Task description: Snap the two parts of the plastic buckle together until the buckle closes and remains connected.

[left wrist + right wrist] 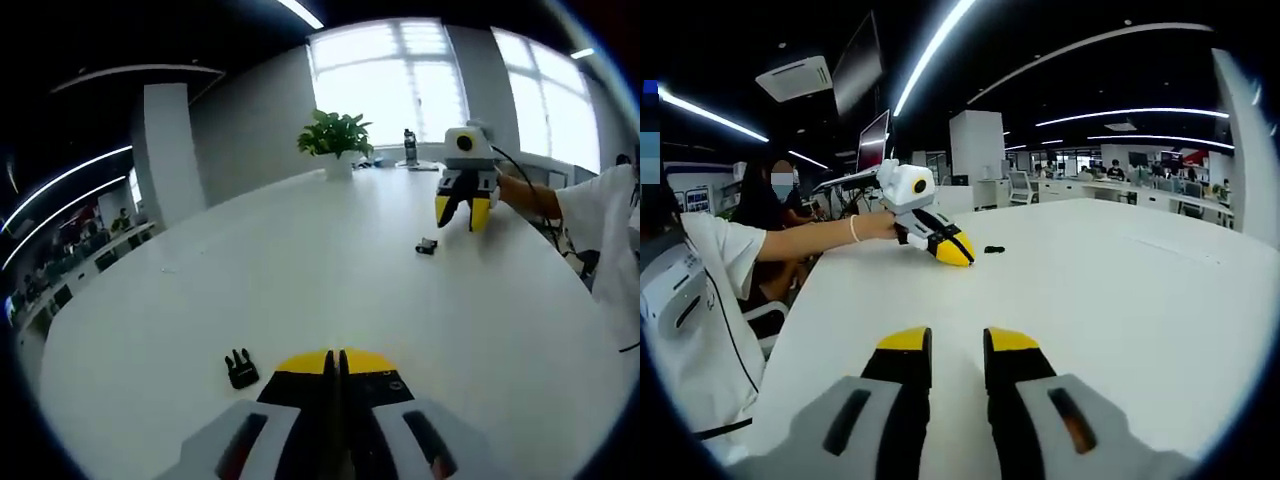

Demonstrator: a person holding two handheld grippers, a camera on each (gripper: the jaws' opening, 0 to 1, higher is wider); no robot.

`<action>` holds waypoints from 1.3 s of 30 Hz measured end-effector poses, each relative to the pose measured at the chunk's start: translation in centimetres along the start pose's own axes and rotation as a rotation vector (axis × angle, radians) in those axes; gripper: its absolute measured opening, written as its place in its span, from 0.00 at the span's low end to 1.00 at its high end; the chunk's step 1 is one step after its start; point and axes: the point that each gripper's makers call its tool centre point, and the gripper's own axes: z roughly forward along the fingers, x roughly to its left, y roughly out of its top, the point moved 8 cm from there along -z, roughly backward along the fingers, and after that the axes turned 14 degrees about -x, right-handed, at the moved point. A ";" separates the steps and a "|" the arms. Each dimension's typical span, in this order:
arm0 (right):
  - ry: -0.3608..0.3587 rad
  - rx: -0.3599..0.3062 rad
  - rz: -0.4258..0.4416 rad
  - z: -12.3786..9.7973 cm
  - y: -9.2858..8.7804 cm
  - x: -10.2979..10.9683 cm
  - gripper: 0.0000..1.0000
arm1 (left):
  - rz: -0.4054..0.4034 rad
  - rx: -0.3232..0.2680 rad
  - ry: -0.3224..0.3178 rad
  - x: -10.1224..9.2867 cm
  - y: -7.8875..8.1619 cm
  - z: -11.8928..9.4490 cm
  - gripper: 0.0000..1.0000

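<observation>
A black pronged buckle part lies on the white table, just left of my left gripper, whose yellow-tipped jaws are shut with nothing in them. The second black buckle part rests farther across the table, just in front of my right gripper, which hovers open above the surface. In the right gripper view my right gripper stands open and empty over the bare table. There the left gripper is shut, with a small black buckle part lying just beyond its tip.
A potted plant and a bottle stand at the table's far end by the windows. A person in a white shirt sits at the table's edge, an arm stretched out. Monitors stand behind.
</observation>
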 end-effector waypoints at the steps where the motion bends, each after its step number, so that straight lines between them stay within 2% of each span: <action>1: 0.000 0.001 0.001 0.0 0.0 0.0 0.20 | -0.004 -0.007 0.008 0.2 0.1 -0.1 0.02; 4: -0.001 0.004 0.005 -0.1 -0.3 -0.1 0.20 | -0.026 -0.036 0.033 0.8 0.3 -0.5 0.06; 8: -0.006 0.005 0.012 -0.1 -0.5 -0.2 0.20 | -0.054 -0.050 0.108 1.9 0.5 -1.2 0.13; 9: -0.007 0.005 0.013 -0.1 -0.5 -0.2 0.20 | -0.069 -0.051 0.151 2.3 0.4 -1.5 0.15; 11: -0.009 0.005 0.013 -0.1 -0.5 -0.2 0.20 | -0.073 -0.040 0.191 2.8 0.2 -1.7 0.22; 14: -0.007 0.001 0.015 0.0 -0.5 -0.2 0.20 | -0.086 -0.011 0.249 3.2 -0.2 -1.9 0.38; 19: -0.001 0.002 0.011 0.2 -0.4 0.0 0.20 | -0.077 0.004 0.272 3.3 -0.6 -1.7 0.43; 22: 0.000 0.003 0.011 0.3 -0.4 0.1 0.20 | -0.099 0.002 0.289 3.1 -0.6 -1.5 0.49; 27: -0.001 0.001 0.012 0.3 -0.3 0.1 0.20 | -0.132 0.000 0.327 2.9 -0.7 -1.5 0.49; 33: 0.002 -0.009 0.023 0.4 -0.4 0.2 0.20 | -0.235 -0.025 0.385 3.3 -1.0 -1.3 0.49; 35: 0.002 -0.007 0.022 0.4 -0.4 0.3 0.20 | -0.247 -0.029 0.402 3.5 -0.9 -1.2 0.49; 39: -0.002 -0.010 0.022 0.3 -0.3 0.2 0.20 | -0.298 -0.042 0.421 3.6 -0.8 -1.1 0.45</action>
